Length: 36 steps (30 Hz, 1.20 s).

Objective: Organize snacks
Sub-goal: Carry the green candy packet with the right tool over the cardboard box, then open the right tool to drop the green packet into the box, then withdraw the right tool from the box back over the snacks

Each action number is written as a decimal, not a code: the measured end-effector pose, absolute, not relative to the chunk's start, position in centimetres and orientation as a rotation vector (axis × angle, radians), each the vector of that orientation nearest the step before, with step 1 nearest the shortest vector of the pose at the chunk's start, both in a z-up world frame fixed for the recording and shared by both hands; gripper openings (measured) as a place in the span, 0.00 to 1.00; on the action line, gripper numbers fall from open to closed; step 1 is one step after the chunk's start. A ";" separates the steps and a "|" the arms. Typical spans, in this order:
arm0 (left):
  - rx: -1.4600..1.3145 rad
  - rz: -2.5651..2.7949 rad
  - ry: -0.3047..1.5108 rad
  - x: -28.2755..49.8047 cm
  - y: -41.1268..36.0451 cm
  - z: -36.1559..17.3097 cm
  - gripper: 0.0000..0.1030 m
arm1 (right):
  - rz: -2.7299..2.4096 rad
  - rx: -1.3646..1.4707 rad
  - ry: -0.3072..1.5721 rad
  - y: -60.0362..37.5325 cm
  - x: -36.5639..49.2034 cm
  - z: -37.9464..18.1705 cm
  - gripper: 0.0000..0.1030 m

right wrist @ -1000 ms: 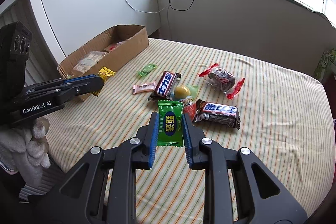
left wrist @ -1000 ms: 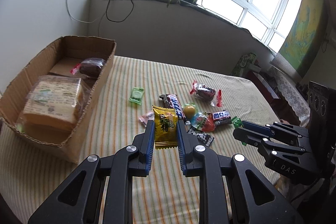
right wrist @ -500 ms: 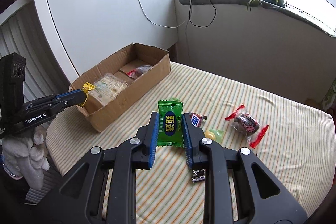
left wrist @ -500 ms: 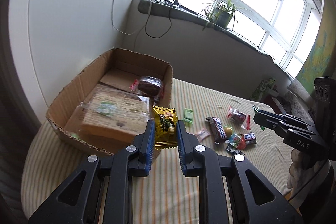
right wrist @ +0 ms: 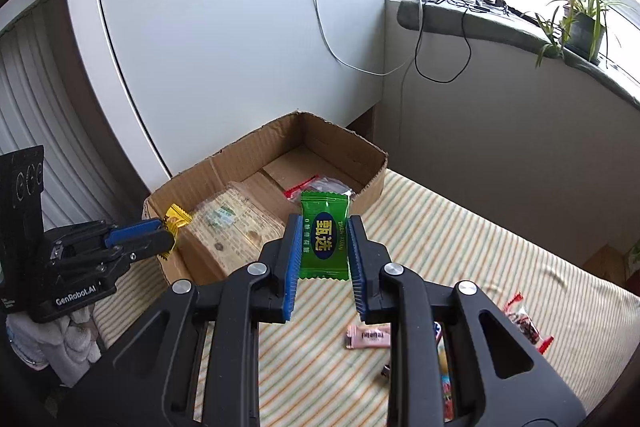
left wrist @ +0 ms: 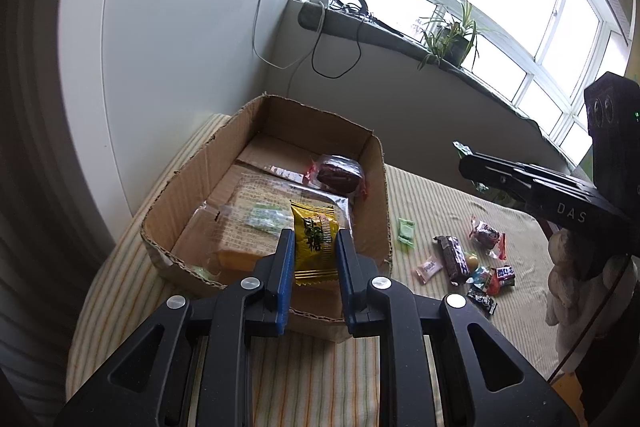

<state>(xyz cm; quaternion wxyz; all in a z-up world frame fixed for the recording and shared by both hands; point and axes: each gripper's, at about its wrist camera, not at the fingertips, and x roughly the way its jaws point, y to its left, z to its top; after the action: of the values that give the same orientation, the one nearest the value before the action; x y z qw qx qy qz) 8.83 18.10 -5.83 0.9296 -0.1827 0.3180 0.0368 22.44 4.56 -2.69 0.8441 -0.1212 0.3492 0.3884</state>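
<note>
Left claw (left wrist: 314, 245) pinching a crinkled yellow foil sachet (left wrist: 314, 243), right claw (right wrist: 324, 241) pinching a glossy green sachet (right wrist: 324, 235), corrugated cardboard box (left wrist: 240, 135) just beyond both.

A home bedroom: a bed under a striped cotton sheet (left wrist: 432, 211), white wardrobe (right wrist: 240, 39), potted spider plant (left wrist: 456, 35) on the grey windowsill (right wrist: 500, 27).
</note>
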 end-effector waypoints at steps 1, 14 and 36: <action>-0.378 0.076 0.653 8.9 18.2 -6.0 0.18 | 0.826 -0.257 0.740 5.3 22.8 -2.7 0.22; -0.397 0.065 0.662 9.2 19.1 -6.6 0.18 | 0.882 -0.292 0.783 13.0 27.0 -4.9 0.22; -0.406 0.071 0.660 9.6 18.8 -6.4 0.44 | 0.876 -0.307 0.773 14.7 27.6 -5.5 0.58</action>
<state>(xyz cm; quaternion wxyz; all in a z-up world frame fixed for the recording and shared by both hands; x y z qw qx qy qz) 9.56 18.78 -6.43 0.9253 -0.1977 0.3217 0.0348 27.58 14.67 -5.45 0.8230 -0.1446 0.3634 0.4120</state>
